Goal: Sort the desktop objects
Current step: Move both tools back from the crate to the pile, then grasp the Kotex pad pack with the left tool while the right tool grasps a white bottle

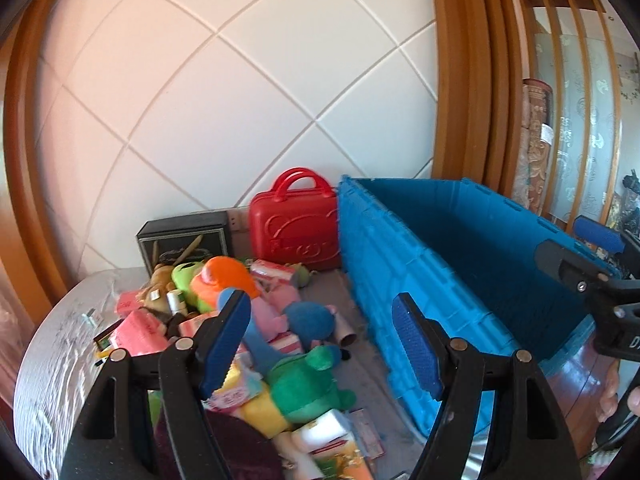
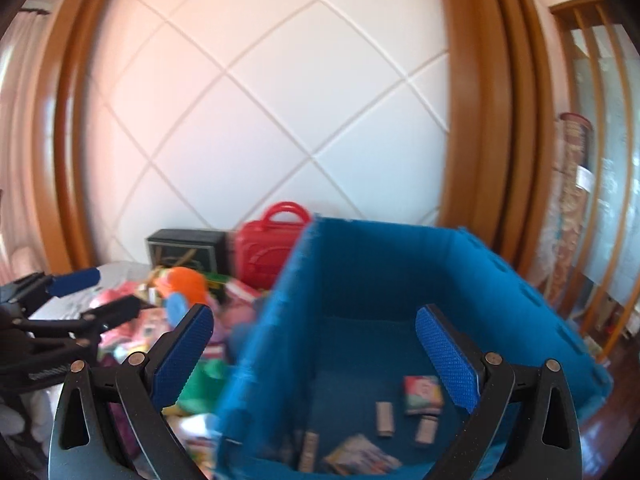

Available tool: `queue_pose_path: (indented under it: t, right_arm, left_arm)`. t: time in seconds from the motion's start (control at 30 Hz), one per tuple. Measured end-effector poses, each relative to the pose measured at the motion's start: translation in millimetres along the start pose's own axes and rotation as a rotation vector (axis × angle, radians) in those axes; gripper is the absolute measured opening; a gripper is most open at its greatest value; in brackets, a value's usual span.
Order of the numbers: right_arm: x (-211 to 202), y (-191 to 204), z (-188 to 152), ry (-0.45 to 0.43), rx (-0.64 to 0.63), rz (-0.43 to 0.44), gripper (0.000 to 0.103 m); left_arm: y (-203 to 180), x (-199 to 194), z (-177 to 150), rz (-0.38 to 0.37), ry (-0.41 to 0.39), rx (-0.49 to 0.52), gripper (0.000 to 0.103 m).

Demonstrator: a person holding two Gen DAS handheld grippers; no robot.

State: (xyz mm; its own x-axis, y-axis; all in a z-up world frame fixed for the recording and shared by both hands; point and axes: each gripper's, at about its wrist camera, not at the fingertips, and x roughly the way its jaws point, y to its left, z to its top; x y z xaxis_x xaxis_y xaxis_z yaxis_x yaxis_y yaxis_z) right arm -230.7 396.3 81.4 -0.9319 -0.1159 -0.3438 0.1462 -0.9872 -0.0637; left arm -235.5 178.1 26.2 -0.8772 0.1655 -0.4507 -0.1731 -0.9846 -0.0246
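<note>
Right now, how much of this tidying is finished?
Only a little. A few small packets and cardboard tubes lie on the floor of the big blue plastic crate. Nothing is in hand: the left gripper and right gripper are both open and empty. Most remains: the heap of plush toys and pink packets still covers the grey tabletop.

I see a deep blue ribbed plastic crate (image 1: 404,280); a glossy red hard-shell carry case (image 1: 294,232) with an embossed outline; a black box with a gold drawing (image 1: 182,242); a green plush toy (image 1: 308,384) beside an orange plush (image 1: 222,276) and a pink one (image 1: 268,314); my left gripper (image 1: 320,344) is black with blue dimpled pads; the wall (image 1: 240,92) is white, crossed by diagonal grooves.
</note>
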Motion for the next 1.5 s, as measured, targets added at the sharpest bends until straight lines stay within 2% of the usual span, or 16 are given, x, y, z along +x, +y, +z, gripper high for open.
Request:
queue_pose_path:
  t: [0.13,0.27,0.43,0.57,0.87,1.17,1.33,1.43,1.5]
  right_arm:
    - [12.5,59.3,0.1,0.008,-0.043,0.101,0.103]
    - [31.7,110.9,-10.5,0.057,-0.072,0.170,0.103]
    - [63.3,158.2,-33.1,0.156,-0.079,0.215,0.103]
    - [92.0,181.0,-56.6,0.249,-0.068,0.220,0.103]
    - [151.5,176.7,-120.4,0.485,-0.001,0.141,0.103]
    - [183.5,157.0,-184.4,0.662,0.112,0.073,0.103]
    - [194.7,143.0,-205.6,0.696,0.201,0.062,0.102]
    - [203.4,134.5,-213.8,0.705,0.282,0.081,0.095]
    - [210.3,128.9,-218.9,0.714,0.343,0.103,0.082]
  left_arm:
    - [62.5,0.7,-19.2,0.076,0.057,-0.034,0.073]
    - [114.7,5.9,-45.6,0.121,0.131,-0.066,0.073]
    - [161.6,21.3,-81.1,0.137,0.226,-0.096,0.073]
    - [176.0,40.2,-99.3,0.107,0.281,-0.098,0.073]
    - [160.8,115.7,-115.6,-0.023,0.357,-0.004,0.073]
    - [131.5,187.7,-125.0,-0.135,0.408,0.080,0.073]
    - [128.1,185.0,-129.9,-0.142,0.361,0.070,0.059]
    - [135.5,173.9,-132.8,-0.122,0.361,0.043,0.054]
    - [140.7,166.0,-135.3,-0.108,0.356,0.028,0.051]
